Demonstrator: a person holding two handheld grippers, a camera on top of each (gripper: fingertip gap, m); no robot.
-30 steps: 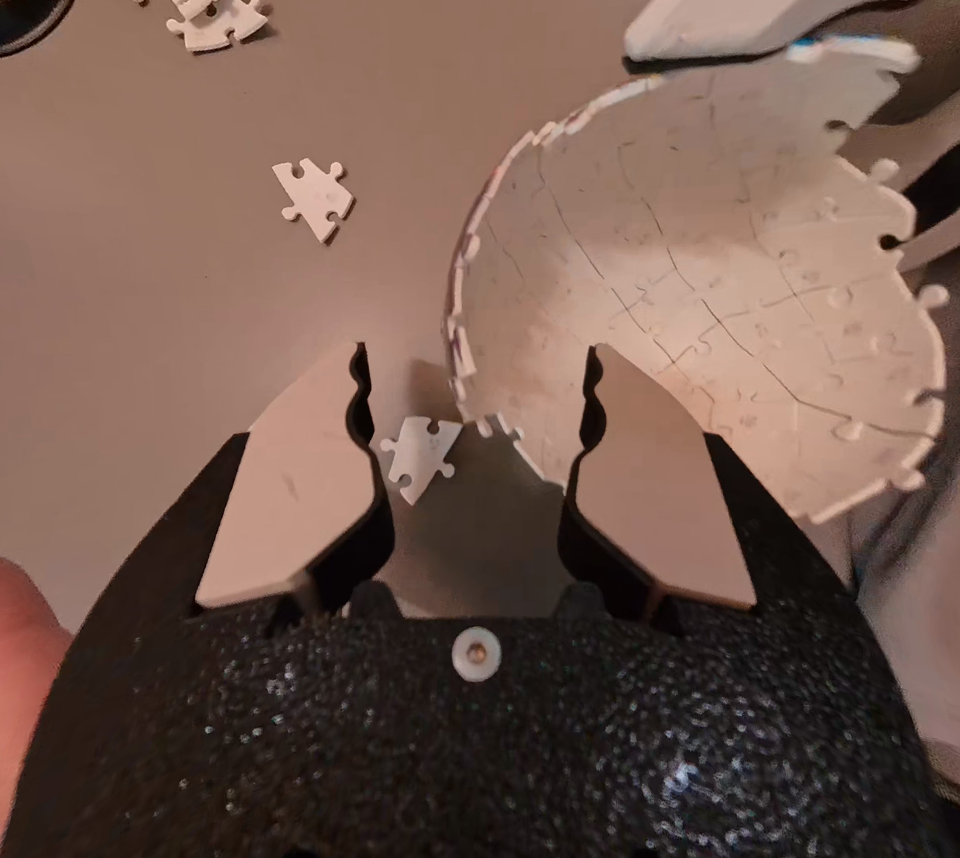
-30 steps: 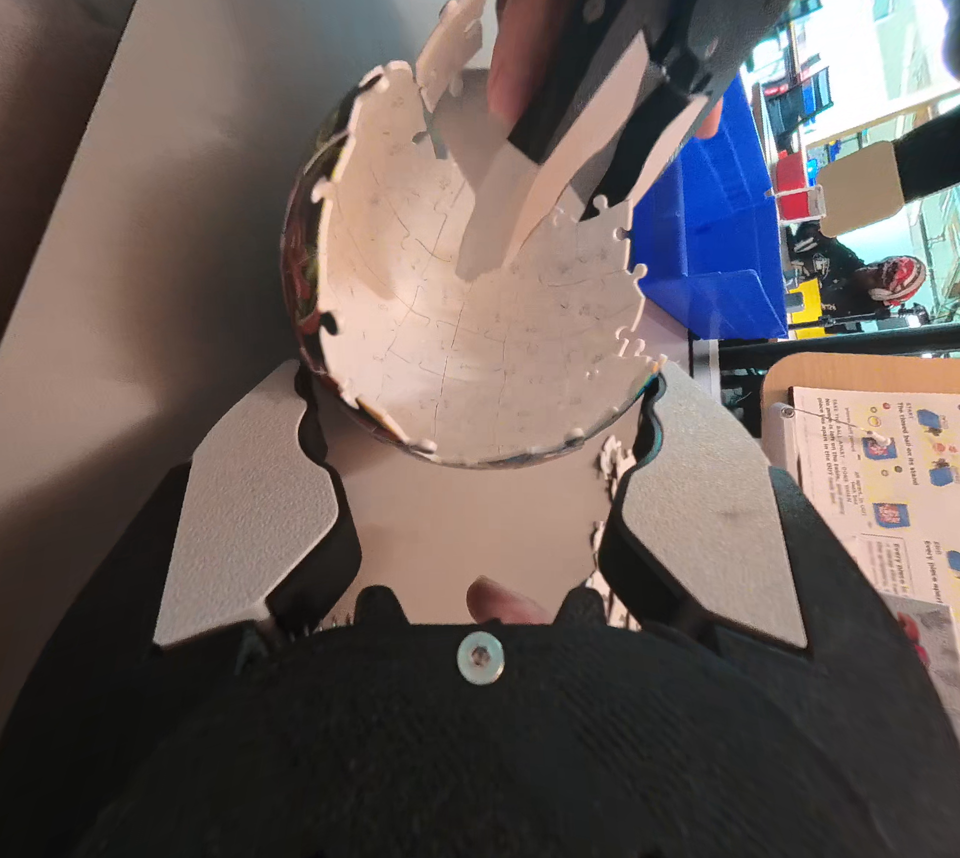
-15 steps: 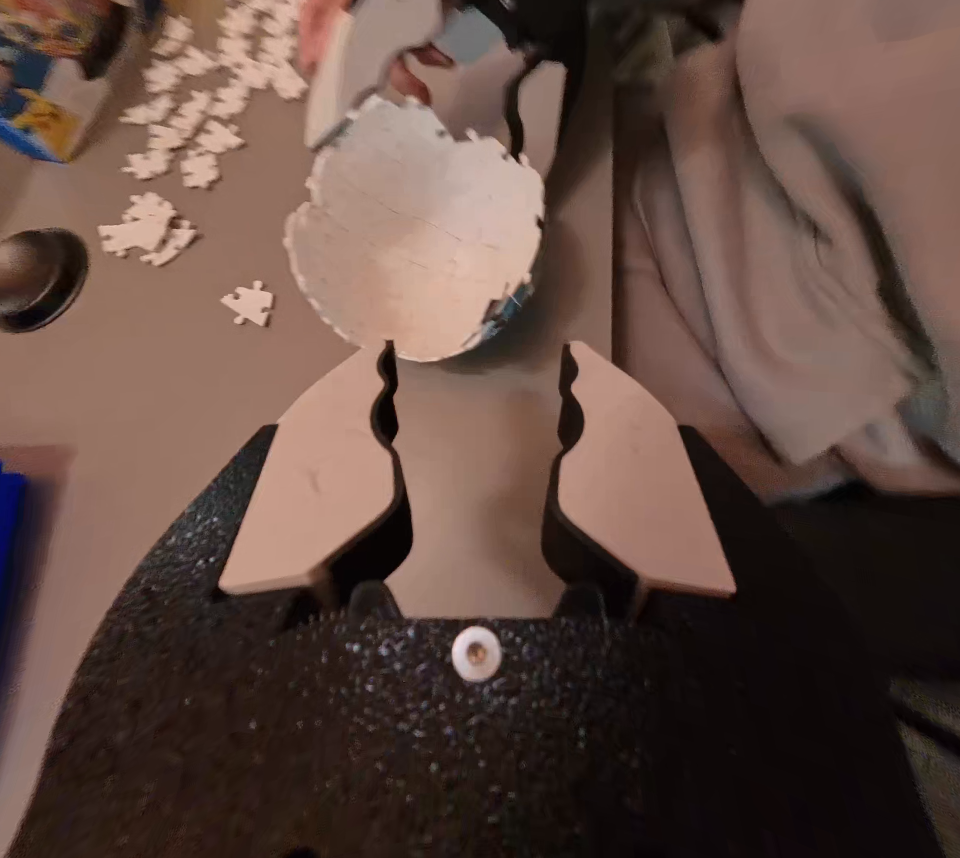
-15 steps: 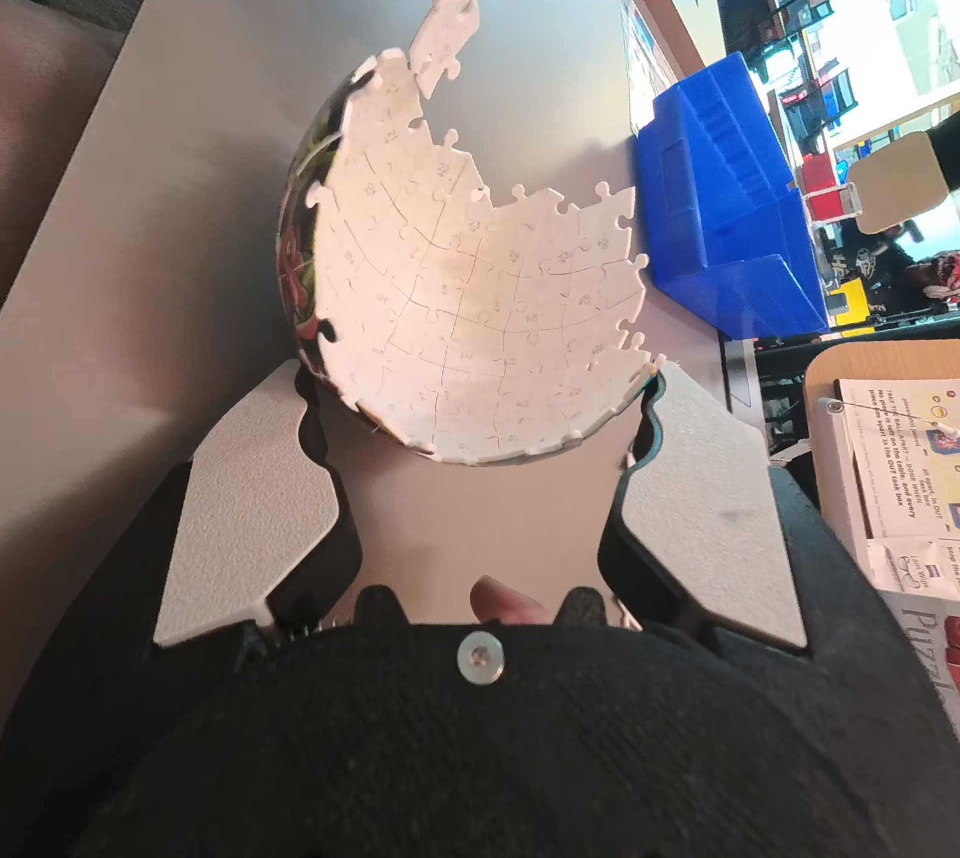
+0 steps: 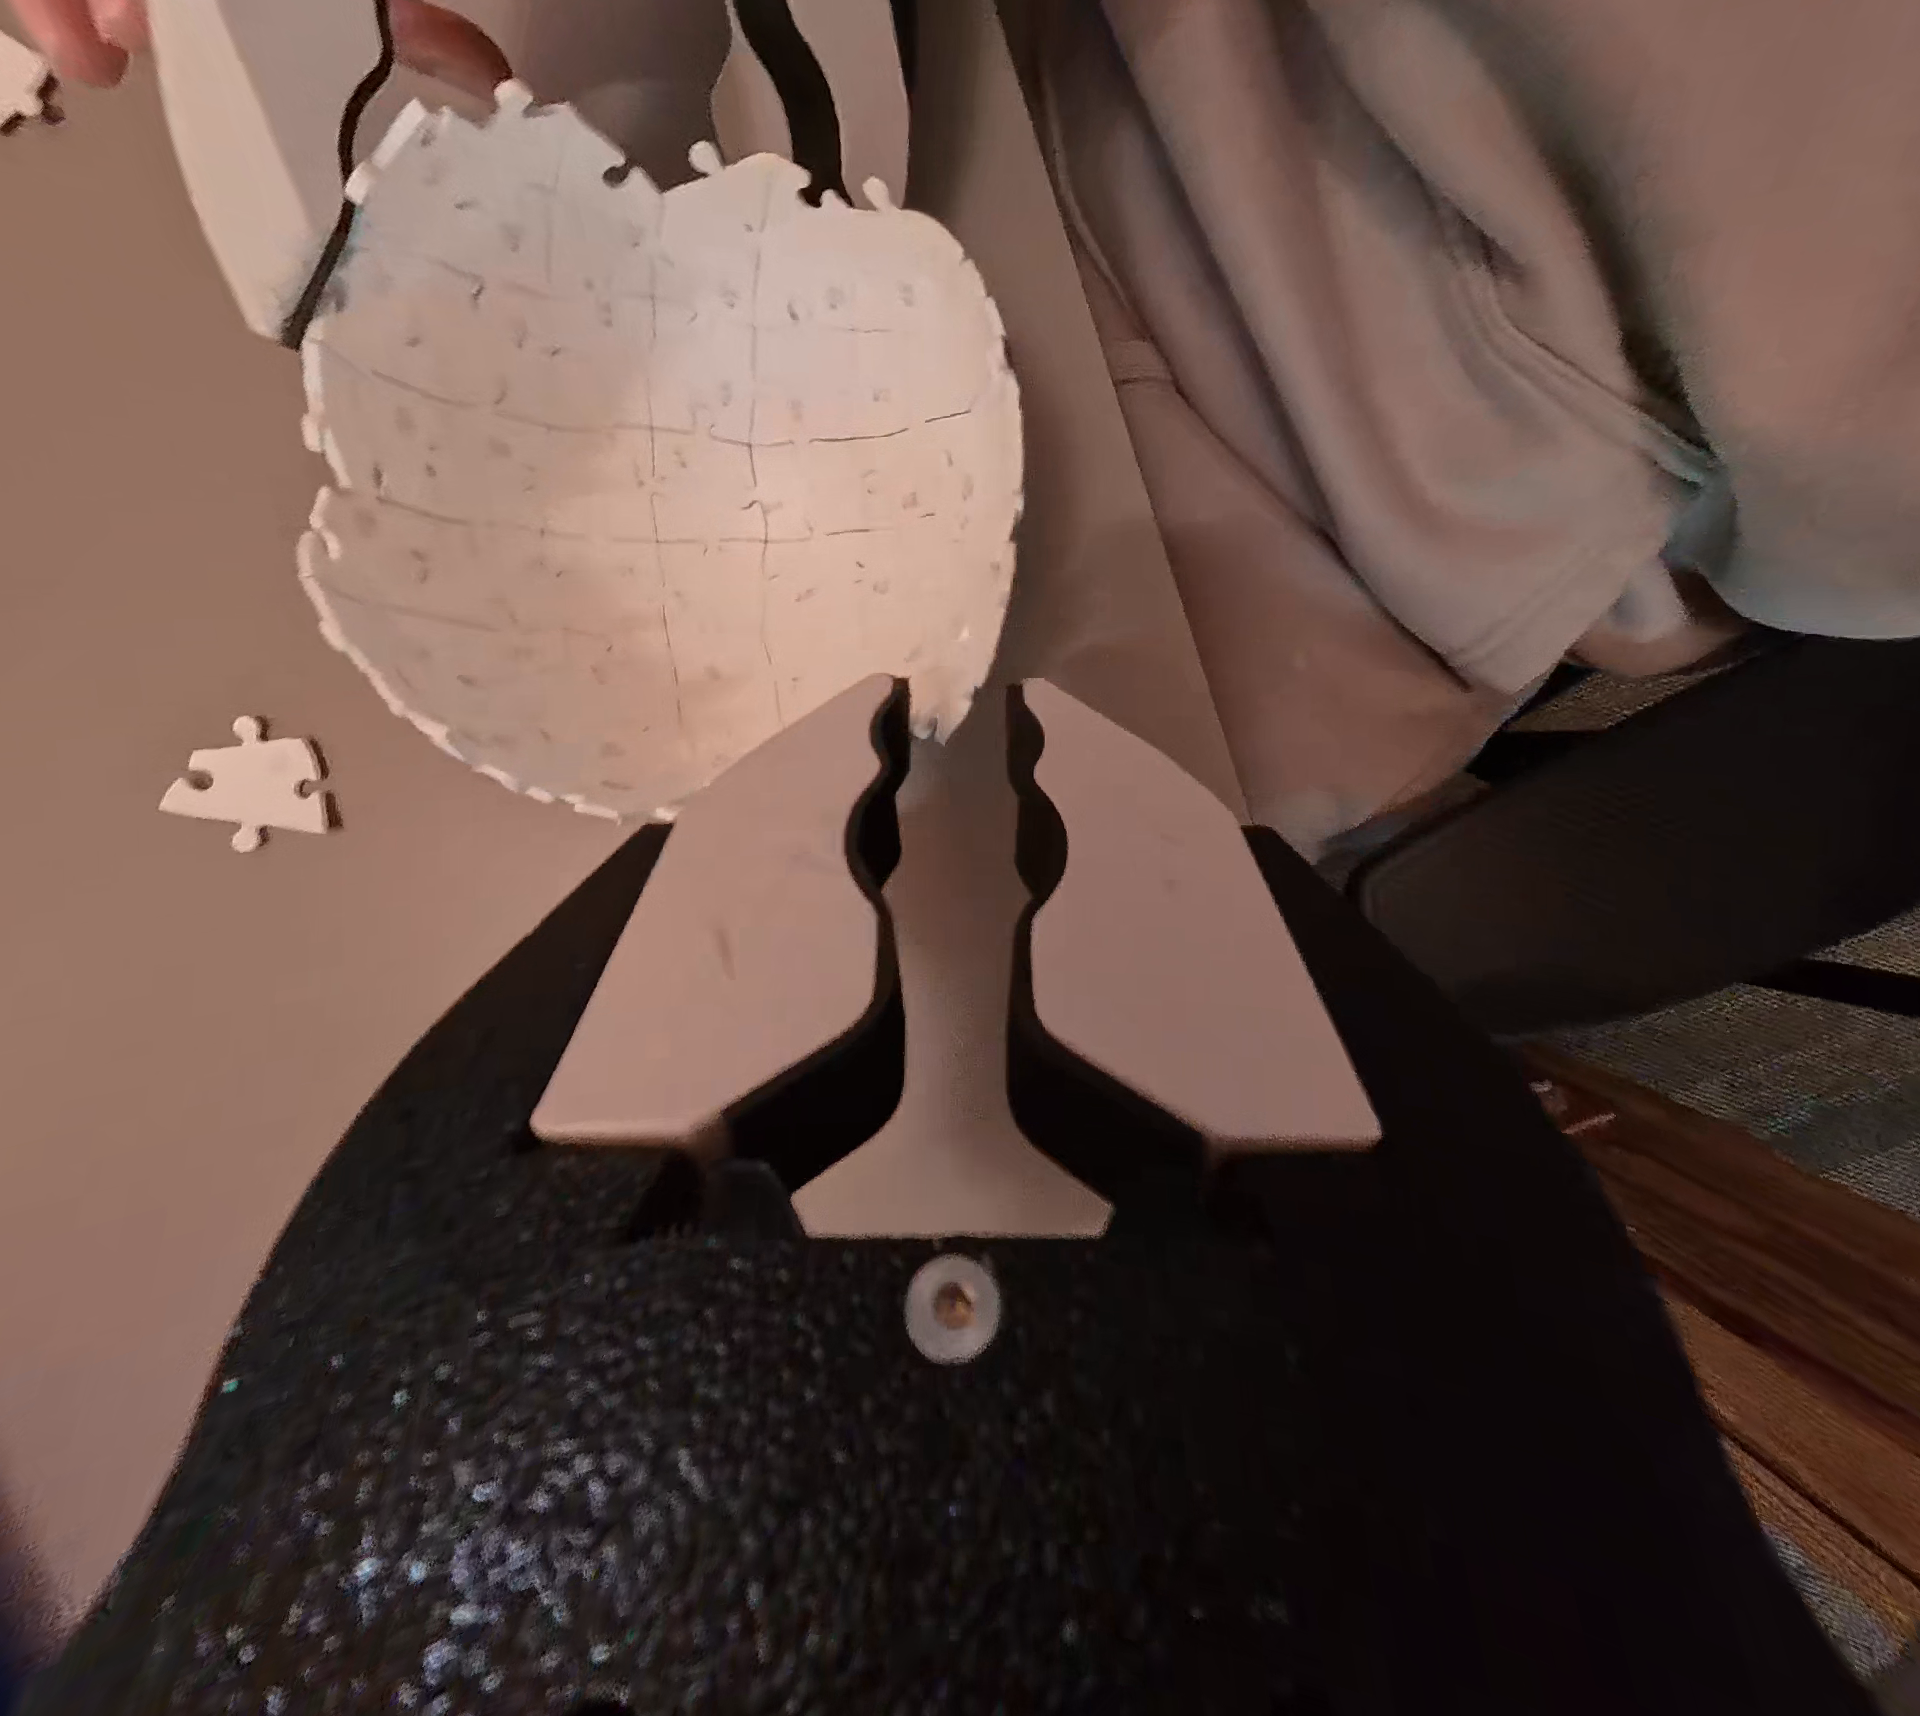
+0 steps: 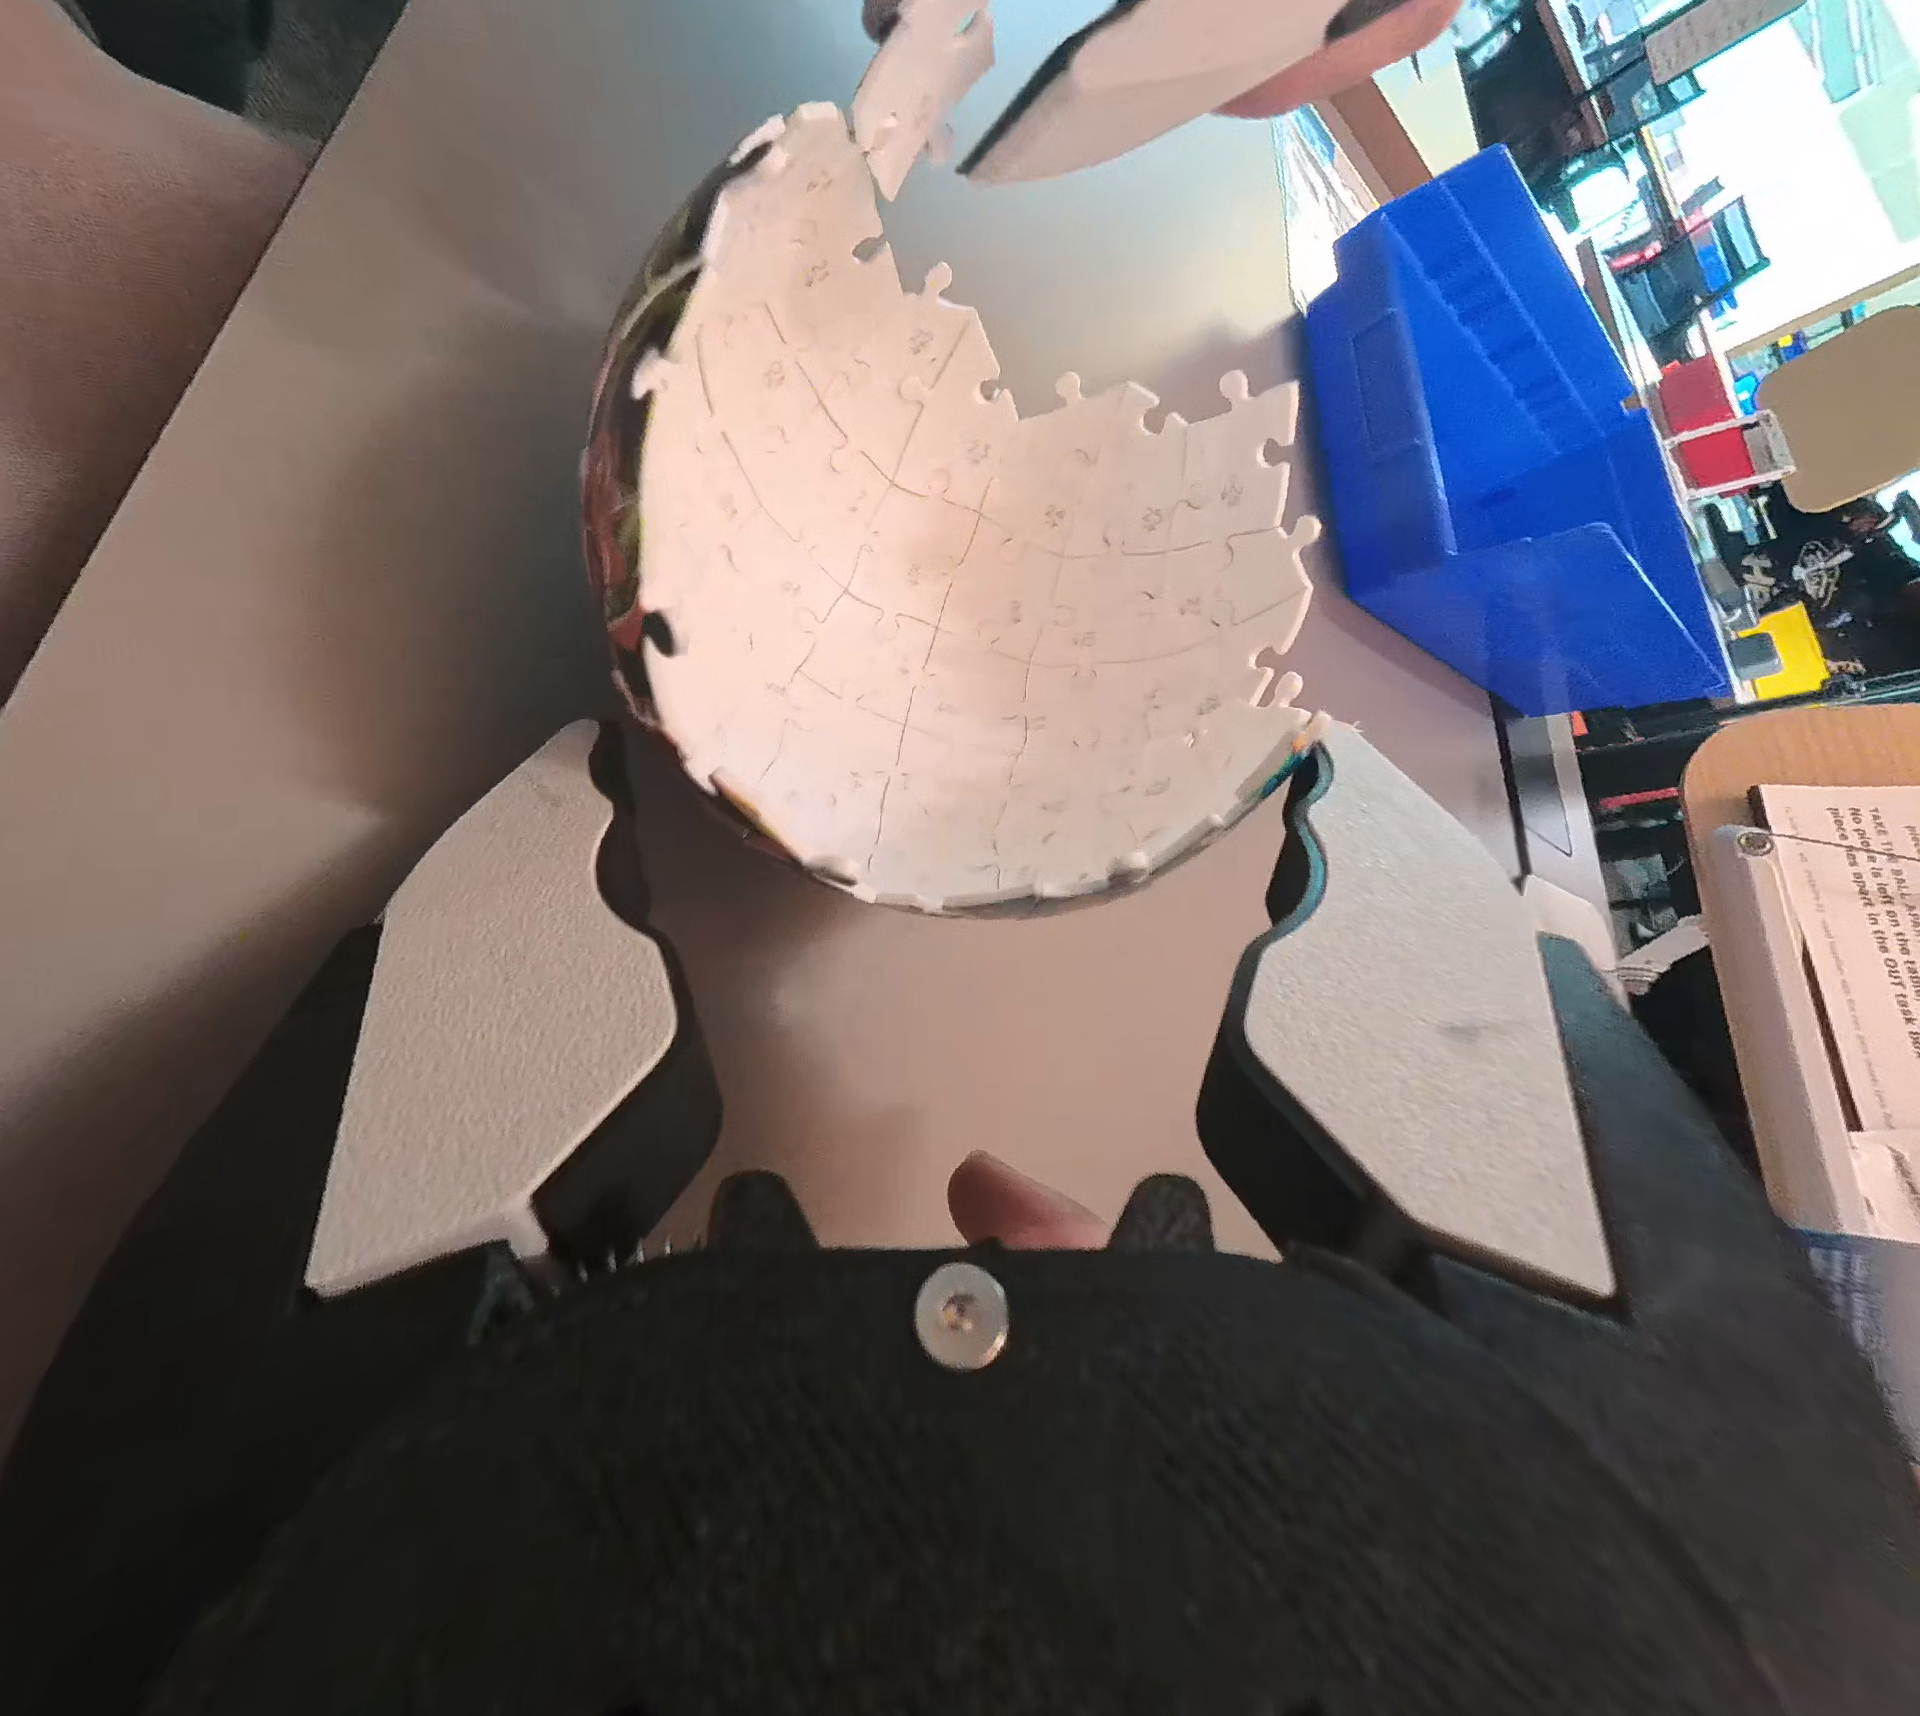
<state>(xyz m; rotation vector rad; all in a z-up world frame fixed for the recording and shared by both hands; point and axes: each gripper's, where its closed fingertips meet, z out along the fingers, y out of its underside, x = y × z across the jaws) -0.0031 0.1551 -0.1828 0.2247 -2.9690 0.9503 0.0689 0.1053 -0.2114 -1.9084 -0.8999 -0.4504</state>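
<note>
right gripper (image 6: 956, 762): fingers wide, clamping the half-built puzzle shell (image 6: 966, 586) by its outer sides, white inside facing the camera | left gripper (image 5: 954, 736): fingers narrow, a small gap showing, at the shell's top edge by a protruding piece (image 6: 920, 92) | loose piece (image 5: 249, 781) on desk (image 5: 156, 991), left | blue bin (image 6: 1507, 461) far right

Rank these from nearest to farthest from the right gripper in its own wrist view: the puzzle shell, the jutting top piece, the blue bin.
1. Puzzle shell: between the right gripper fingers.
2. Jutting top piece: the shell's far edge, by the left gripper.
3. Blue bin: far right.
</note>
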